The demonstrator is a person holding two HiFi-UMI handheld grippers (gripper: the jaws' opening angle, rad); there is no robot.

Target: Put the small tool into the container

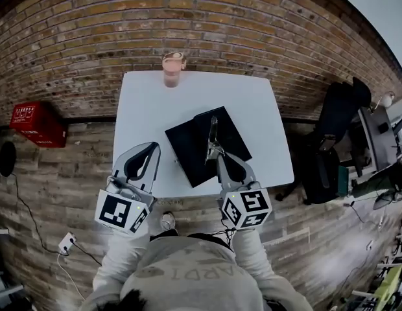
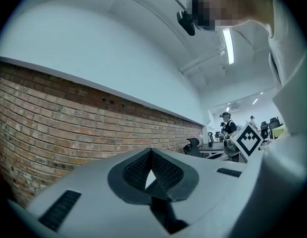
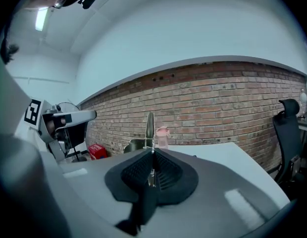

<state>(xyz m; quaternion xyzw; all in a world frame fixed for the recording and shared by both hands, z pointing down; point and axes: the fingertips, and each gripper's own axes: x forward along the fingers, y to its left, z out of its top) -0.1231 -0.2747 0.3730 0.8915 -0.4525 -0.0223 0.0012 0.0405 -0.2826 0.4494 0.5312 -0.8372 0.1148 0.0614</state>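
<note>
Table (image 1: 253, 102): white top, set against a brick wall (image 1: 91, 37).
Container (image 1: 172, 69): pink lidded cup, standing upright at the middle of the table's far edge. In the right gripper view the container (image 3: 162, 137) shows beyond the tool, just to the right of its upper part.
Black mat (image 1: 188, 151): lies flat on the table, turned at an angle, nearer the front edge than the container.
Small tool (image 1: 213, 131): thin metal piece, tweezer-like. It is off the table, above the black mat, well apart from the container and not in it.
Right gripper (image 1: 217, 155): jaws clamped on the lower end of the small tool (image 3: 150, 125). The long, narrow part of the tool projects past the tips, pointing away from the person. In its own view the right gripper (image 3: 152, 152) shows the metal strip pinched between the two dark pads.
Left gripper (image 1: 151, 149): jaws closed tip to tip with nothing between them — only a small triangular gap behind the meeting tips in its own view (image 2: 151, 152). It is held over the front left part of the table, beside the black mat.
Red crate (image 1: 39, 123): on the floor left of the table, by the wall.
Office chair (image 1: 337, 131): dark, to the right of the table.
</note>
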